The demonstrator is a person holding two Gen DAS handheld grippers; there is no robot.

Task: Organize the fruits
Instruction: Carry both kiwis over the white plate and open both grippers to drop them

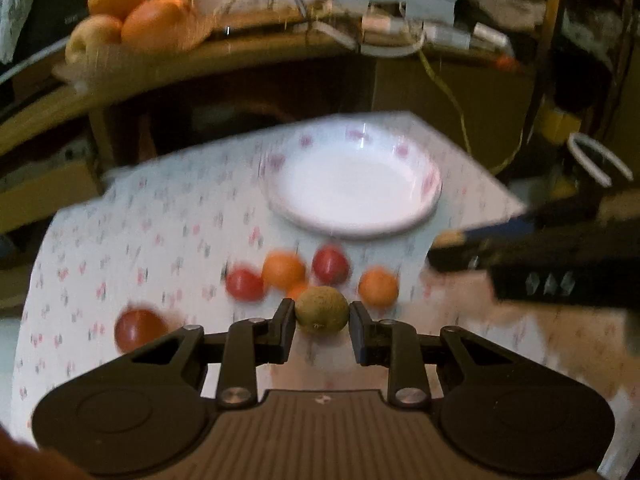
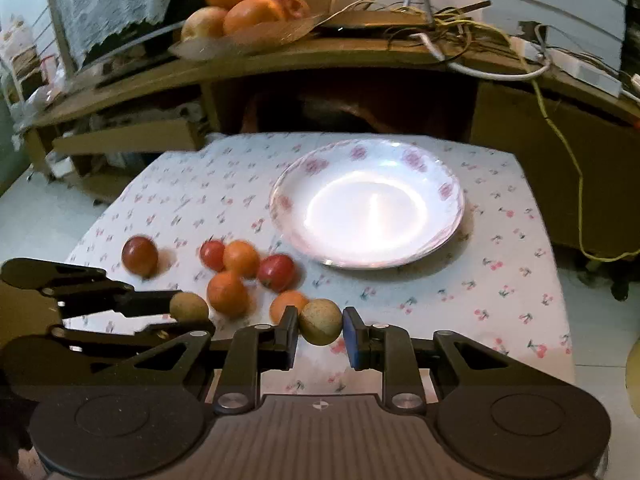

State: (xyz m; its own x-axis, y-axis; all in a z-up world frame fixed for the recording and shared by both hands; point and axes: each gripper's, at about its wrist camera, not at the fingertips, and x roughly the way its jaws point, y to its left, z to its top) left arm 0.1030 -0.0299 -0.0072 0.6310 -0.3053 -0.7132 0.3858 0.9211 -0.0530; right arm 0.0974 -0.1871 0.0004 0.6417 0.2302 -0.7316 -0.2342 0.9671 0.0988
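My left gripper [image 1: 322,316] is shut on a brown-green round fruit [image 1: 322,310]; it also shows in the right wrist view [image 2: 190,314], holding that fruit [image 2: 189,307]. My right gripper [image 2: 320,322] is shut on a second brown round fruit [image 2: 320,322]; its black arm shows at the right of the left wrist view. On the cherry-print cloth lie three oranges [image 2: 241,258] [image 2: 227,294] [image 2: 288,304] and three red fruits [image 2: 276,272] [image 2: 212,255] [image 2: 139,256]. An empty white floral plate [image 2: 444,192] [image 1: 428,184] sits beyond them.
A wooden desk [image 2: 320,56] stands behind the table, with a tray of large oranges and apples [image 2: 244,4], cables and a yellow cord [image 2: 572,168]. The table's right edge drops to a white floor [image 2: 600,320].
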